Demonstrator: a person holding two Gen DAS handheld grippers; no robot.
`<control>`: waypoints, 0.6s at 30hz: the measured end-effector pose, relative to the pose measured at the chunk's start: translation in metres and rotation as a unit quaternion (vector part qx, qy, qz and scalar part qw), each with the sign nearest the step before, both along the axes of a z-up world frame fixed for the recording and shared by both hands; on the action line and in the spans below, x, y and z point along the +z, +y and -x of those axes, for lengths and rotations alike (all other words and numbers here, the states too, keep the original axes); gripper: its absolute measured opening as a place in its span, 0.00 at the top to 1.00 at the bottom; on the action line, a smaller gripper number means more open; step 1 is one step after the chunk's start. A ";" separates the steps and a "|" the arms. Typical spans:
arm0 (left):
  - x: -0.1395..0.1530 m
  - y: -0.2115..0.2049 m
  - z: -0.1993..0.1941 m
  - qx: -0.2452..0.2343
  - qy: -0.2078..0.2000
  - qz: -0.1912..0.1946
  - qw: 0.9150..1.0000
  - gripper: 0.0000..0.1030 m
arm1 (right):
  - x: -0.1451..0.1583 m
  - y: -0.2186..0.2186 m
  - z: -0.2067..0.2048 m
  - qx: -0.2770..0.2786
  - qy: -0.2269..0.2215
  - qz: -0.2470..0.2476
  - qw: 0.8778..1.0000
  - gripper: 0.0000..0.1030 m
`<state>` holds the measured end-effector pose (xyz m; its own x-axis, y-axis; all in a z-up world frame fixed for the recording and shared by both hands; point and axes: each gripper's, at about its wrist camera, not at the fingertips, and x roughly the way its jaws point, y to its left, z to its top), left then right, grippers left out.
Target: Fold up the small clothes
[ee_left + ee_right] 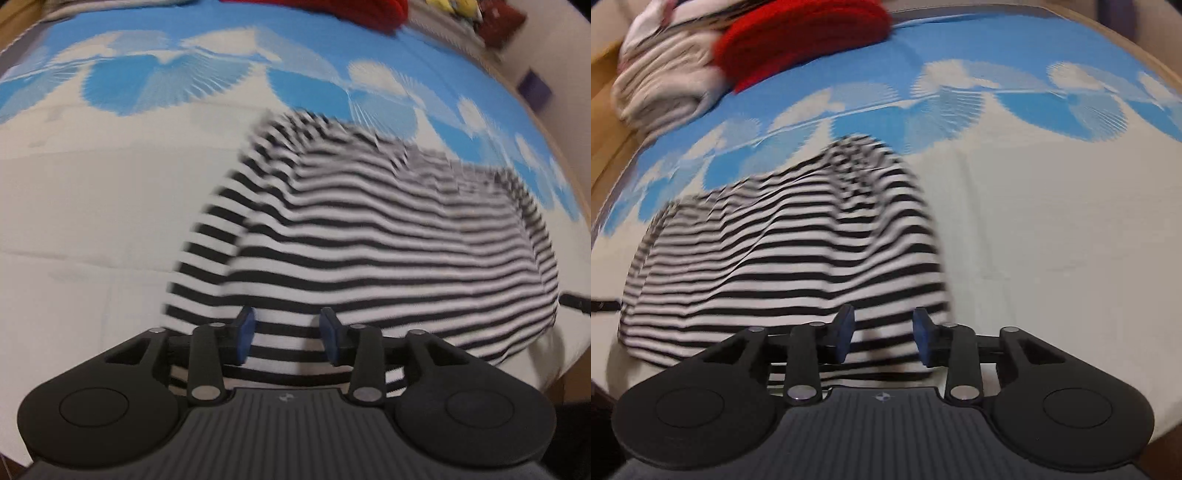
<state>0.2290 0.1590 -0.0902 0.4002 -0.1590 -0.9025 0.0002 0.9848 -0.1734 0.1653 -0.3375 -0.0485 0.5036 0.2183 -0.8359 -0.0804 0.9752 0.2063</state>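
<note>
Striped shirt (388,236) spread on bed sheet (92,221), centre-right of left view, centre-left of right view. Left gripper (287,336) & right gripper (882,336) both wide apart, empty, over near hem. Tip: pinch hem corners evenly, lift together.

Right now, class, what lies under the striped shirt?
The striped shirt lies on a blue and white sheet. Whatever lies beneath its middle is covered.

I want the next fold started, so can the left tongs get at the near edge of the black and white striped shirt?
Probably yes. The left tongs stand open right over the near edge of the black-and-white striped shirt, and nothing lies between them.
</note>
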 end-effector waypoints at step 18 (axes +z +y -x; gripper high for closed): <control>0.003 0.002 0.008 0.124 0.030 0.031 0.991 0.41 | -0.005 0.025 -0.026 -0.043 -0.020 0.114 0.992 0.54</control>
